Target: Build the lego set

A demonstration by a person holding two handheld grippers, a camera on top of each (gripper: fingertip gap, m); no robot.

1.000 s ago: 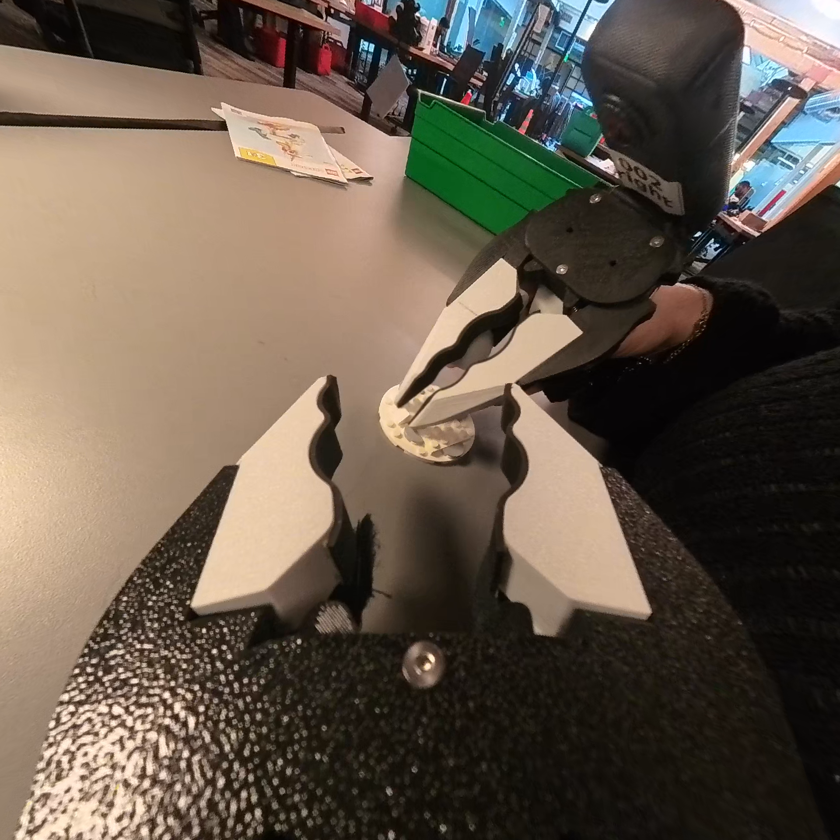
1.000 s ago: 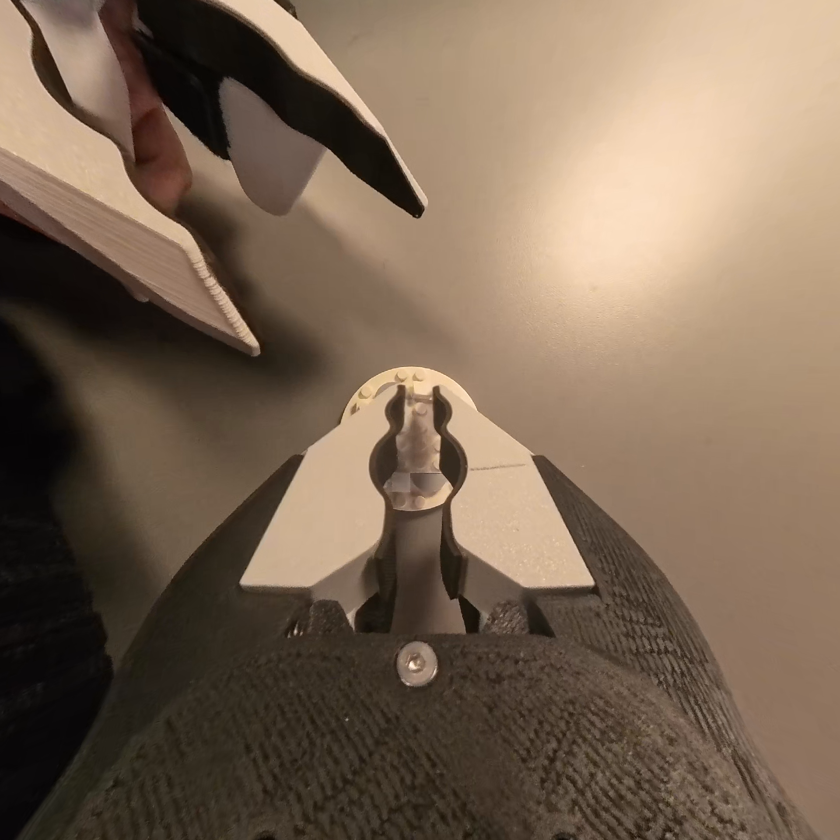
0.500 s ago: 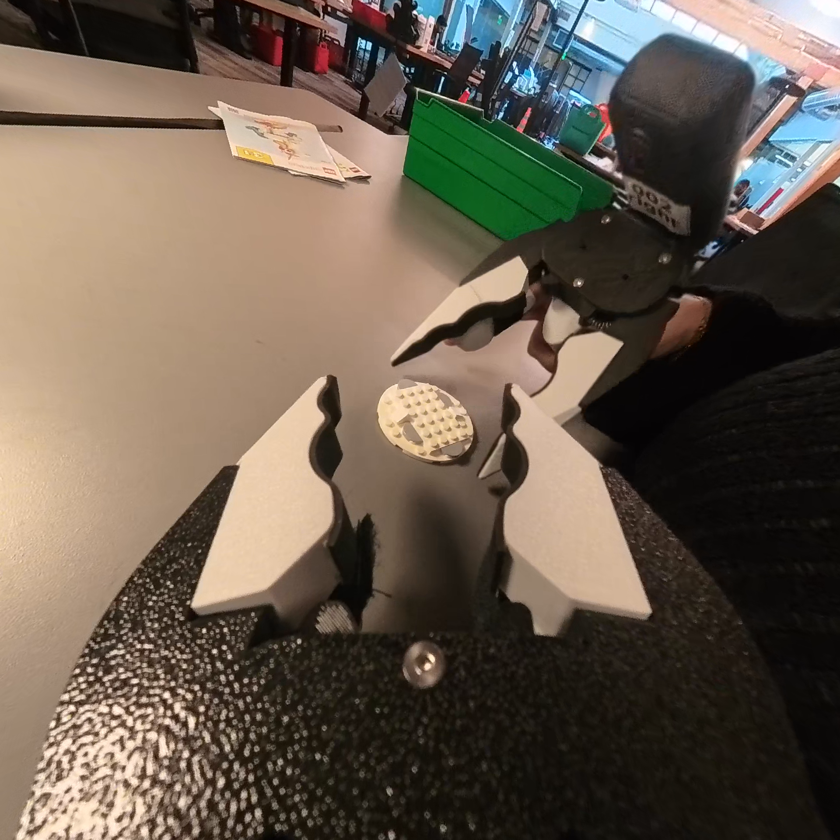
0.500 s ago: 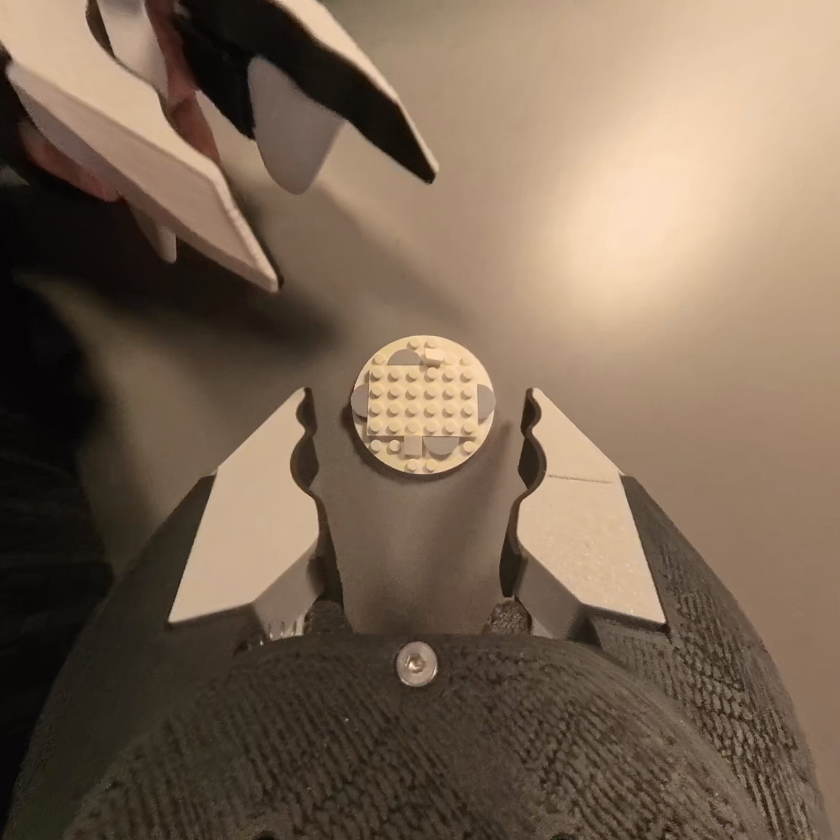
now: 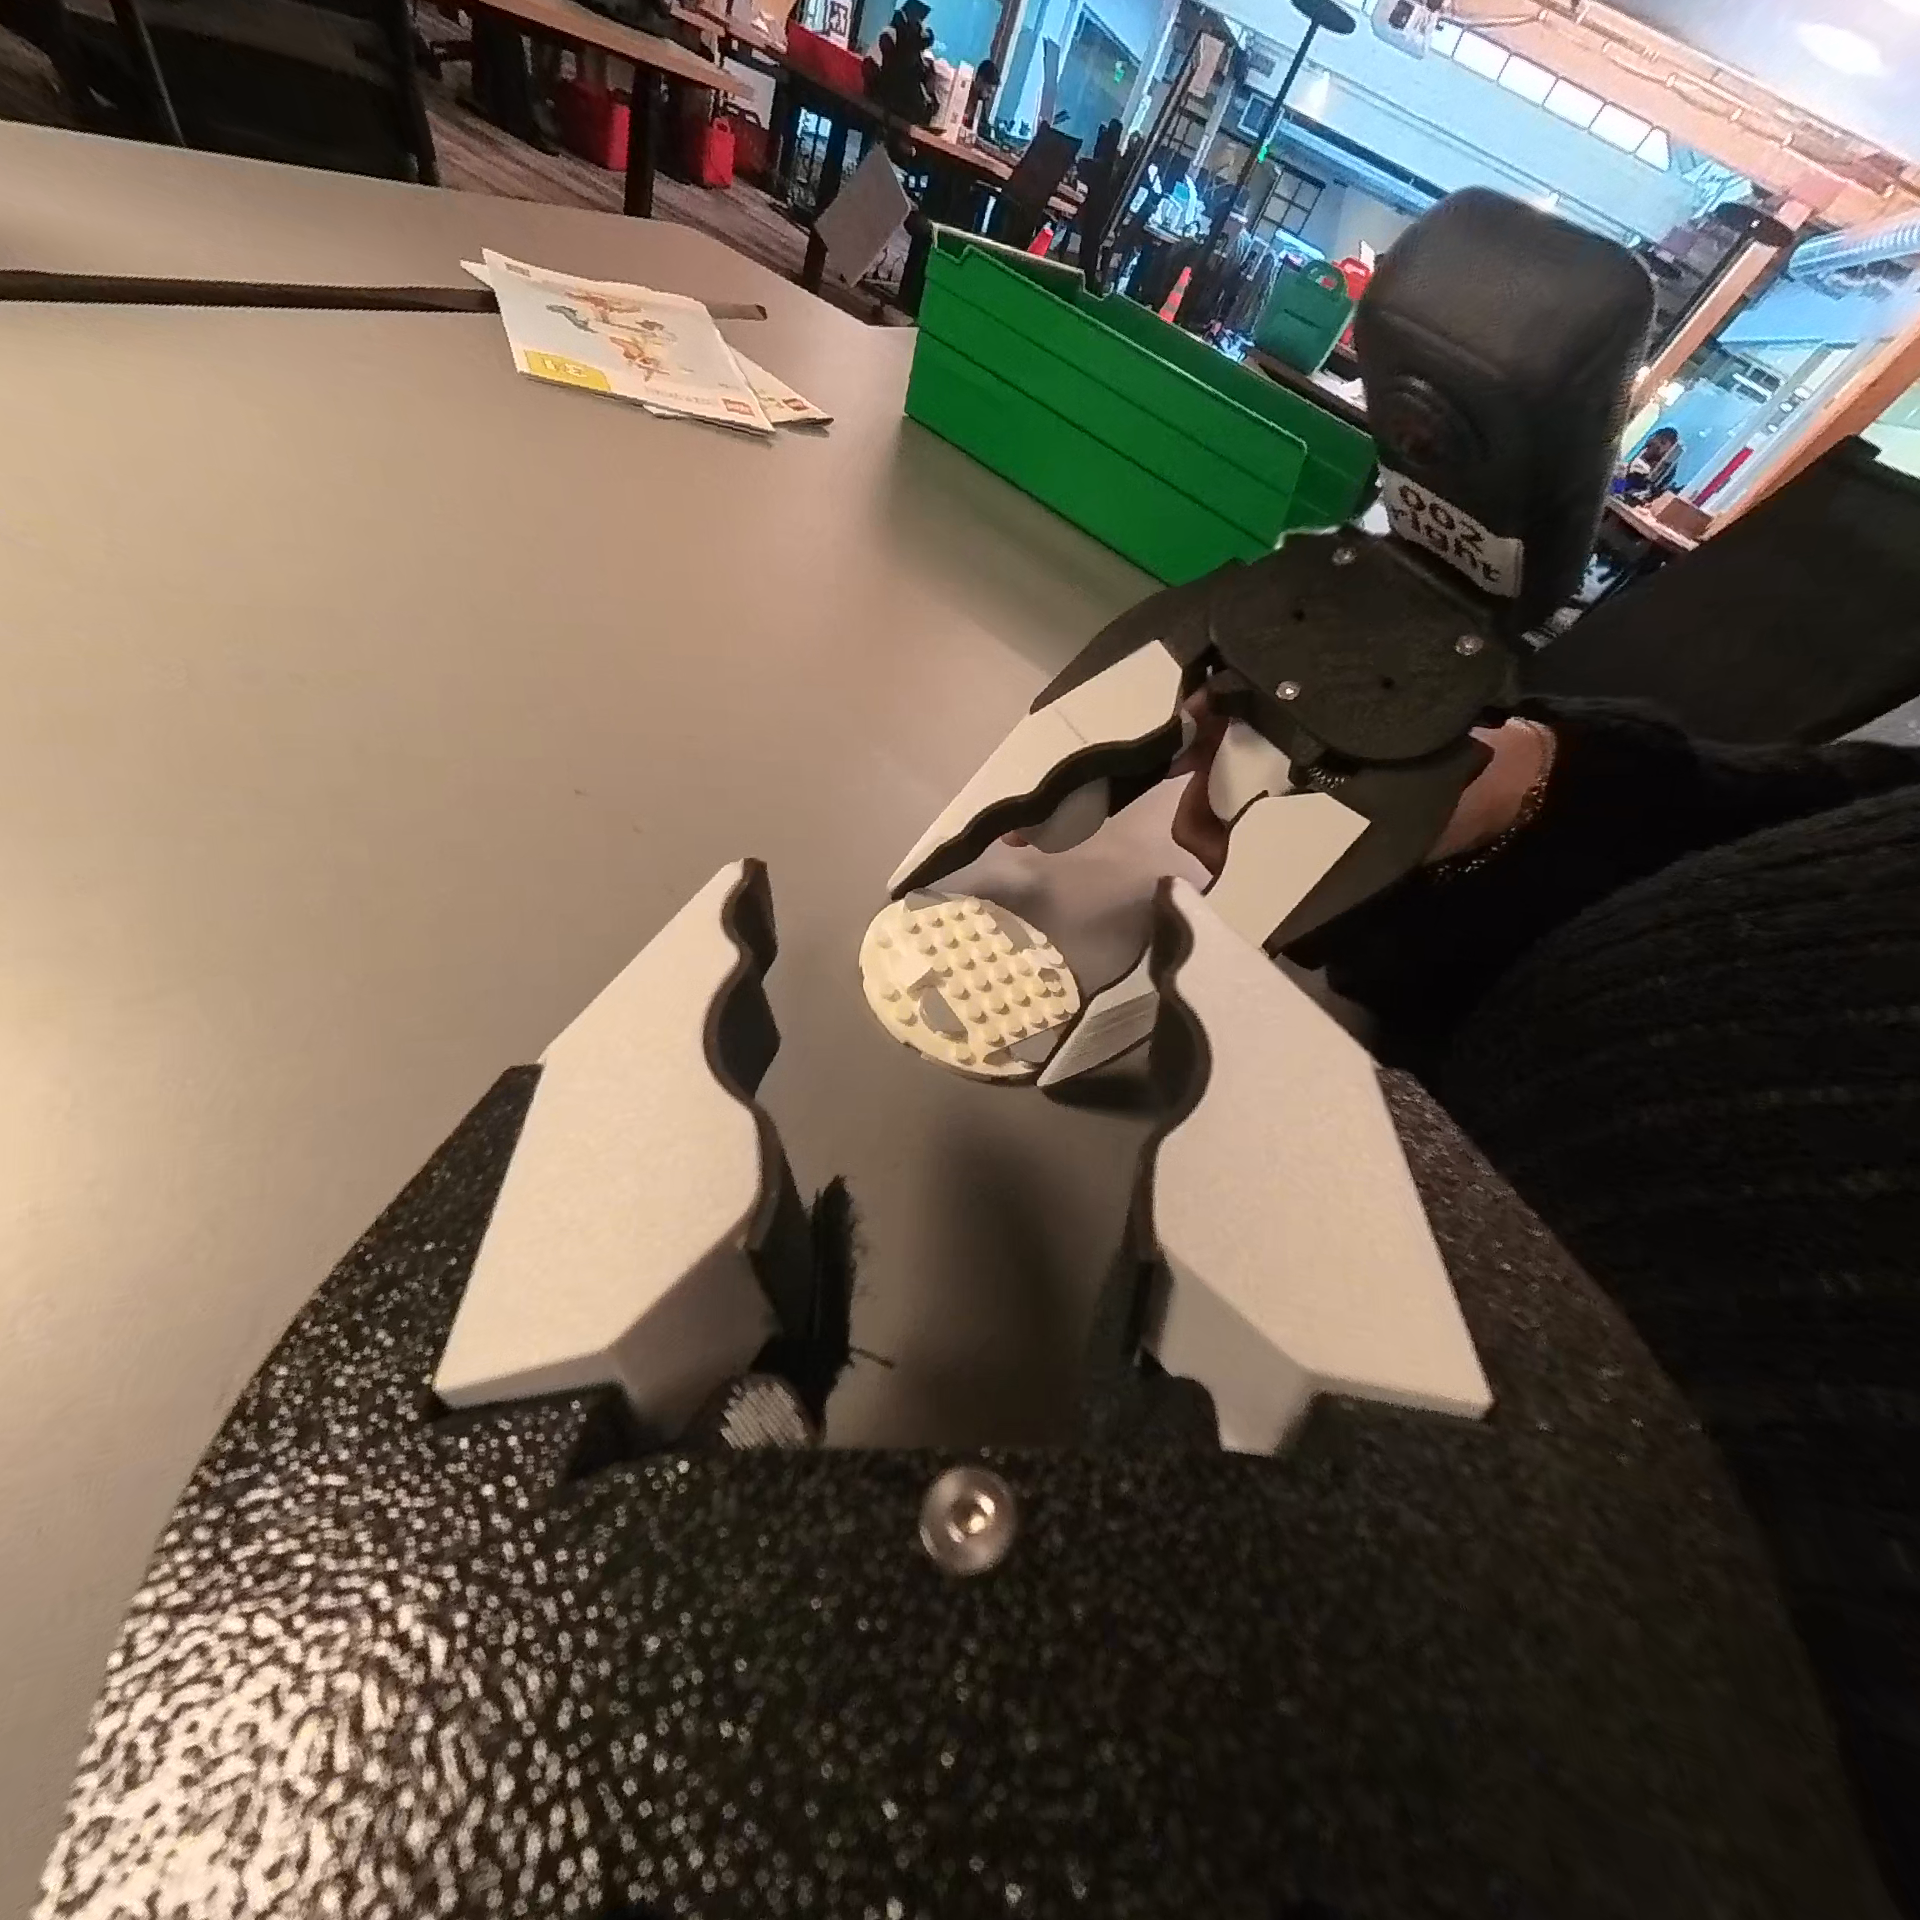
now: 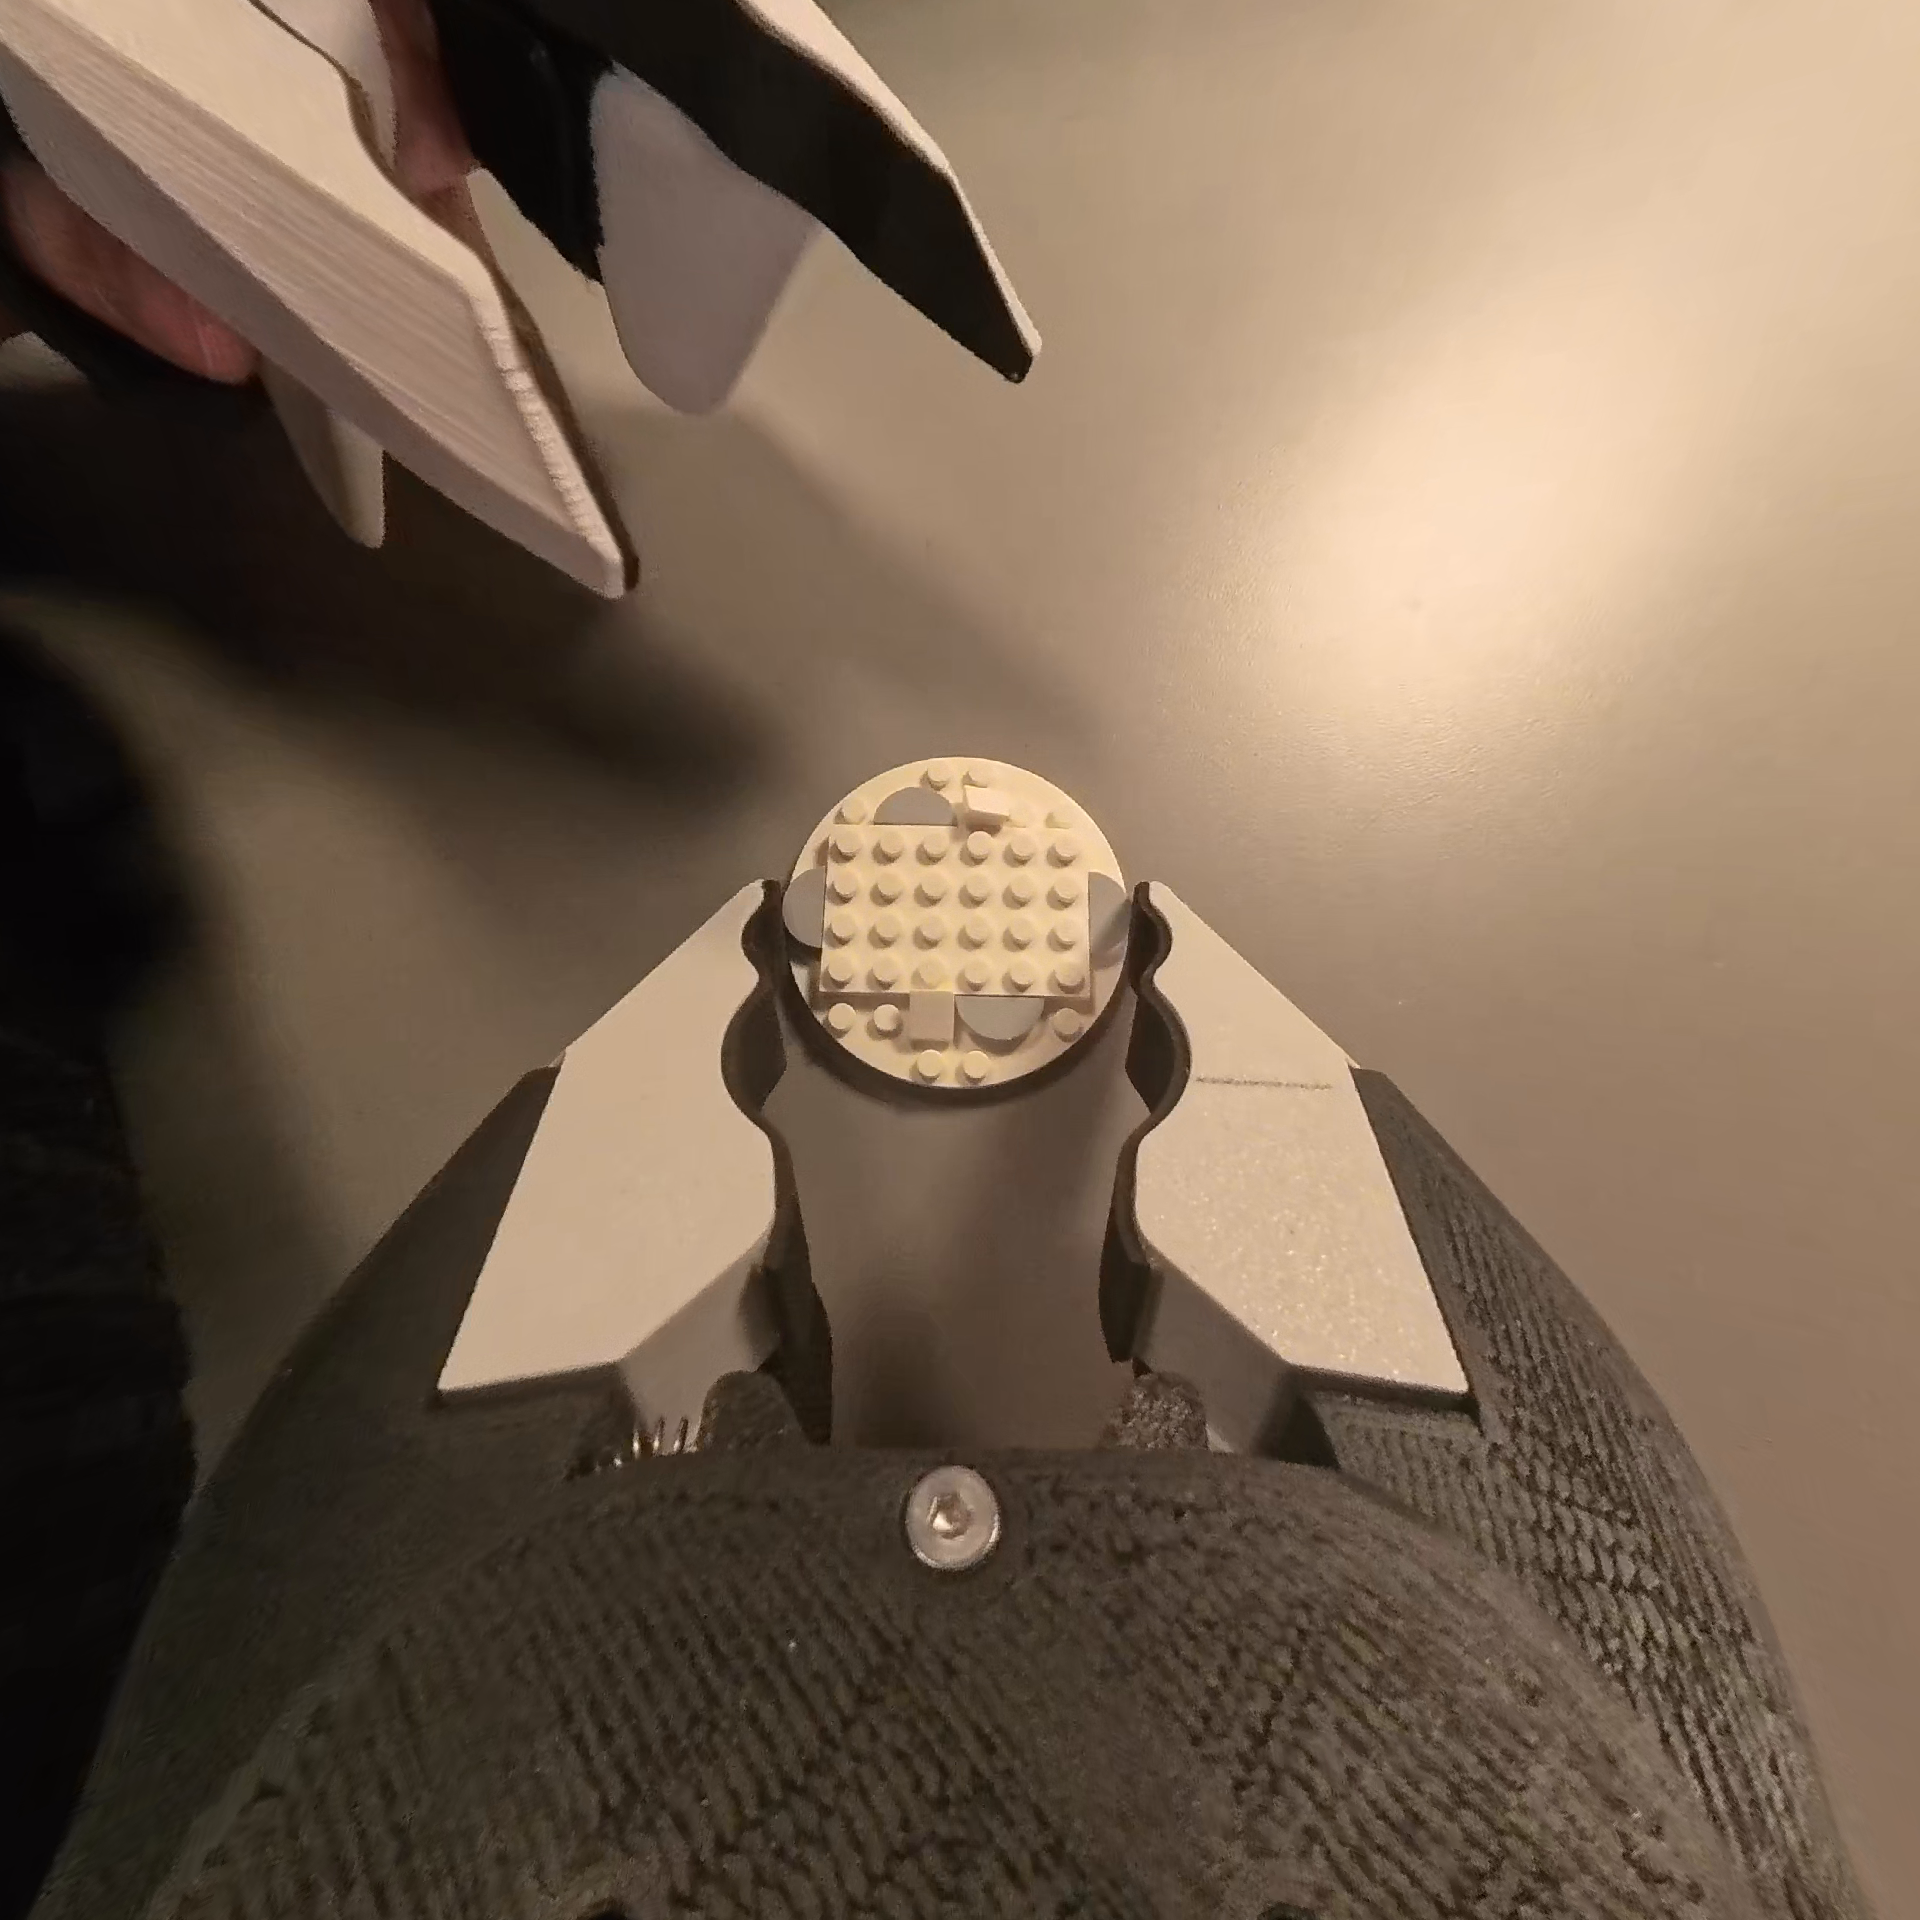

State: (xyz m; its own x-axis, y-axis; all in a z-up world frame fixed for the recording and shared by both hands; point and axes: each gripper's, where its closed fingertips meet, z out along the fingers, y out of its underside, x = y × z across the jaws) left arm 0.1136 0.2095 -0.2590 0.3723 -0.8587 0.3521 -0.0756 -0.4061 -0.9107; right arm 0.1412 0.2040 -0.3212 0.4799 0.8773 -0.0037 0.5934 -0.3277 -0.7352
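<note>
A round white lego plate [image 6: 956, 935] with a square studded plate and small grey tiles on top lies flat on the grey table [image 6: 1455, 520]. My right gripper [image 6: 954, 896] points down at it, and its jaws touch the rim on both sides. In the left wrist view the plate [image 5: 966, 987] lies just past my left gripper [image 5: 961, 902], which is open and empty. There the right gripper [image 5: 977, 982] comes in from the upper right and straddles the plate. The left gripper [image 6: 810, 478] hangs open at the upper left of the right wrist view.
A green bin [image 5: 1091, 436] stands at the back right of the table. Instruction booklets [image 5: 634, 348] lie at the back by a dark seam [image 5: 239, 296]. A black sleeve [image 5: 1662, 1039] fills the right side. My hands' fingertips stand some 7 centimetres from each other.
The right gripper was shut and pressing on the plate, then lifted and opened wide. Now it has come down and closed around the rim. The left gripper has stayed open.
</note>
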